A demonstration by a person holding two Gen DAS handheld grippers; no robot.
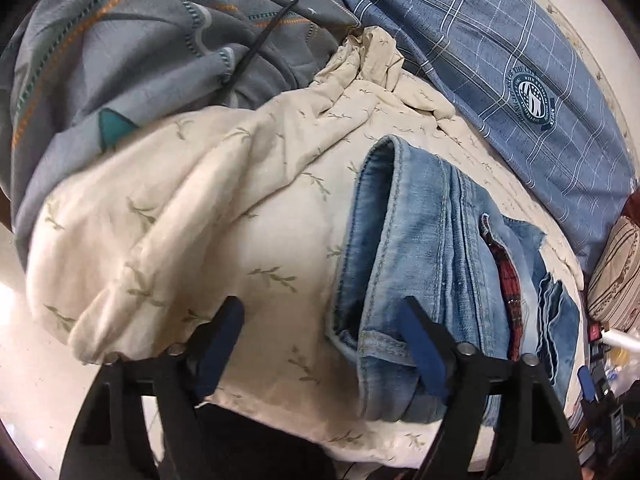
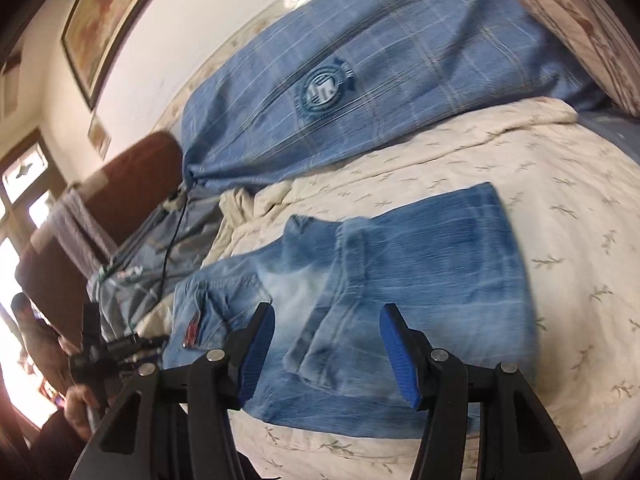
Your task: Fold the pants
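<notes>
Light blue jeans [image 1: 424,264] lie folded on a cream leaf-print bedspread [image 1: 240,216]. In the left wrist view they sit right of centre, waistband end toward me, with a red lining showing. My left gripper [image 1: 324,344] is open and empty above the bedspread, its right finger over the jeans' near edge. In the right wrist view the jeans [image 2: 400,280] spread across the middle on the bedspread [image 2: 580,240]. My right gripper [image 2: 328,352] is open and empty, hovering over the jeans' near edge. The other gripper [image 2: 100,352] shows at the left, held by a hand.
A blue plaid pillow [image 1: 500,64] lies behind the jeans, also in the right wrist view [image 2: 380,80]. A grey patterned blanket [image 1: 120,60] with a black cable [image 1: 260,40] bunches at the far left. A striped cushion [image 1: 616,272] sits at the right. A framed picture [image 2: 112,12] hangs on the wall.
</notes>
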